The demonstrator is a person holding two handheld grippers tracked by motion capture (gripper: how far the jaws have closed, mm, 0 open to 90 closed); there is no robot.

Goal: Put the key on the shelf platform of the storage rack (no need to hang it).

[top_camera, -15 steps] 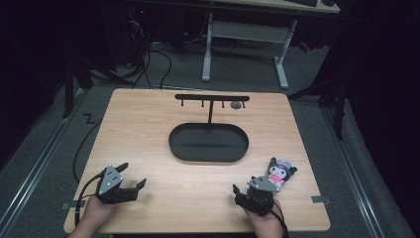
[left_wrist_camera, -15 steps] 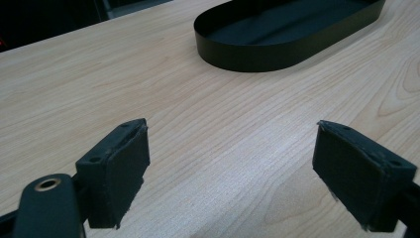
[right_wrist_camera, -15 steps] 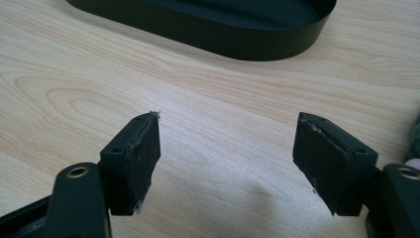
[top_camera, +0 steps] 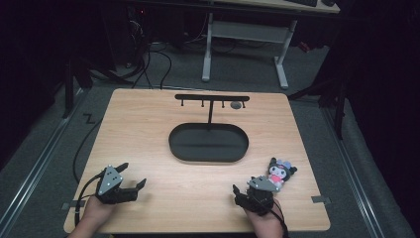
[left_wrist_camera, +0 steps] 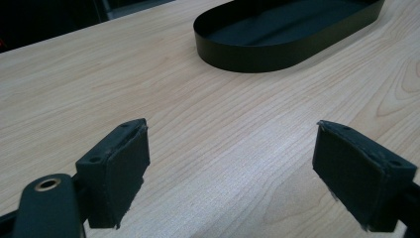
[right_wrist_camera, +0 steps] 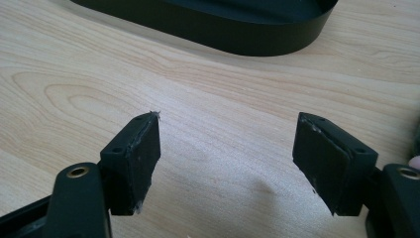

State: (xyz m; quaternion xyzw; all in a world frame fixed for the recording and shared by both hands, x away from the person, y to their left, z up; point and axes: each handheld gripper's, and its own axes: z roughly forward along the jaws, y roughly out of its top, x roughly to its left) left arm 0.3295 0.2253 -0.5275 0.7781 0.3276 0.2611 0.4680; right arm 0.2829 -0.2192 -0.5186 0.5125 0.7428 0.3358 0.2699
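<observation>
**Doll just ahead-right of right gripper, both grippers empty and wide**

Right gripper (top_camera: 241, 191) sits low on the table (top_camera: 148, 129) near its front edge, at the right side in the high view. Plush doll (top_camera: 280, 172), dark hair, pink dress, lies on the wood just beyond and slightly right of that gripper, close beside it, maybe touching its grey plate, cannot tell. Doll's long axis runs roughly front-to-back with a slight tilt, head toward the far side. Right hand is clearly the nearer of the 2; left gripper (top_camera: 133, 176) is well apart, at the front-left of the table.

Right gripper view: the 2 black jaws stand wide apart, bare wood between them, nothing held. They point toward the oval black tray (right_wrist_camera: 277, 42), not at the doll, which sits off to their right side. A dark fuzzy edge at the far right border may be the doll, too little to tell.

Left gripper view: jaws also wide, nothing between, aimed at the tray (left_wrist_camera: 237, 54) across bare tabletop.

Hanger stand (top_camera: 212, 97) with small hooks rises from the tray's far side; a small round thing hangs or sits near its right end, too small to identify.

Judgement: next move likely needs the right gripper to swing right and forward, lining its jaws across the doll's narrow width. Both forearms enter low from the bottom edge.
</observation>
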